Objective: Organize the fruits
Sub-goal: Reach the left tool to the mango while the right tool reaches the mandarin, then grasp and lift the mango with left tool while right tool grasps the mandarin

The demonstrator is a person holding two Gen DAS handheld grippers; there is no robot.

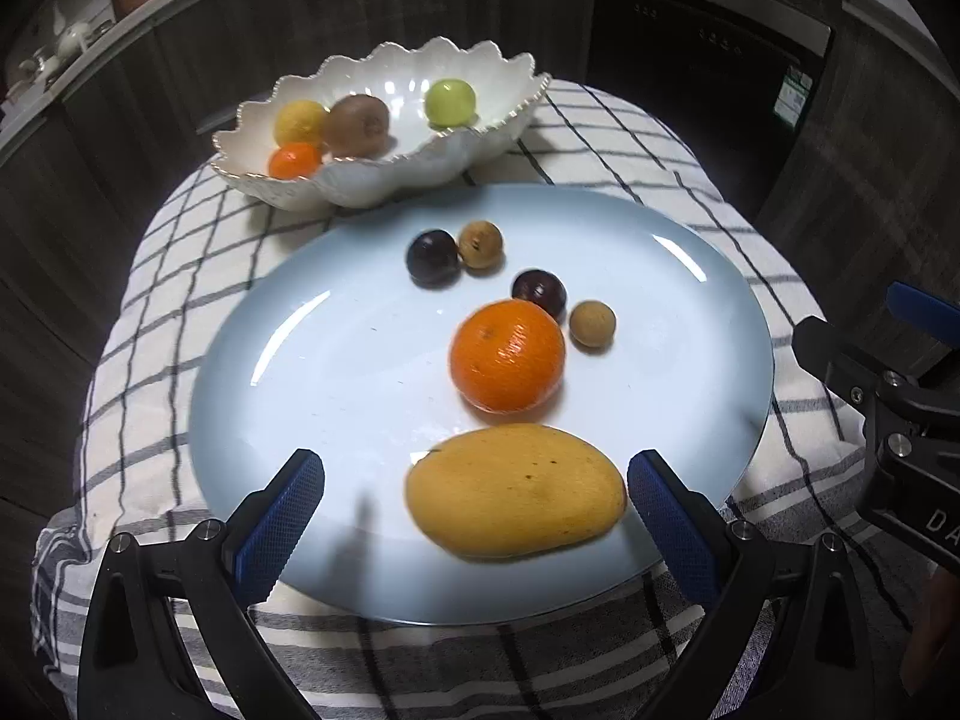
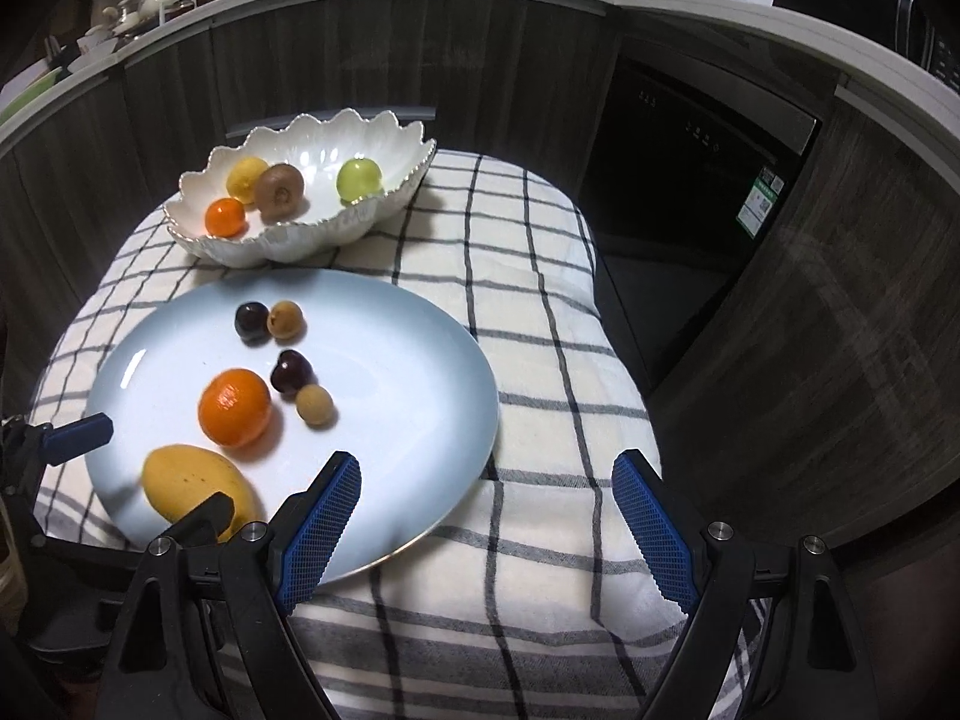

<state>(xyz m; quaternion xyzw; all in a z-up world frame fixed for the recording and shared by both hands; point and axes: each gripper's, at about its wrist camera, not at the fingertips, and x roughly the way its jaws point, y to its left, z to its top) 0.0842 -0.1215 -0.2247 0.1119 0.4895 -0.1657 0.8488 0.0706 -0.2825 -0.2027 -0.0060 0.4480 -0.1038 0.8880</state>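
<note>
Where cabinets (image 2: 336, 54) curve, checked cloth (image 2: 540, 360) over table.

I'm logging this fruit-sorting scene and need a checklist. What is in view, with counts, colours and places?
mango: 1, yellow, near edge of plate, between the left gripper's open fingers
large orange: 1, orange, middle of plate
dark round fruits: 2, dark purple, far part of plate
small brown fruits: 2, tan, one beside each dark fruit
plate: 1, pale blue, on cloth
bowl: 1, white, scalloped, behind plate
fruits in bowl: yellow fruit, kiwi, small orange, green fruit
checked cloth: 1, white with dark lines, under everything
left gripper: open, over plate
right gripper: open, empty, over plate's edge and cloth
</note>
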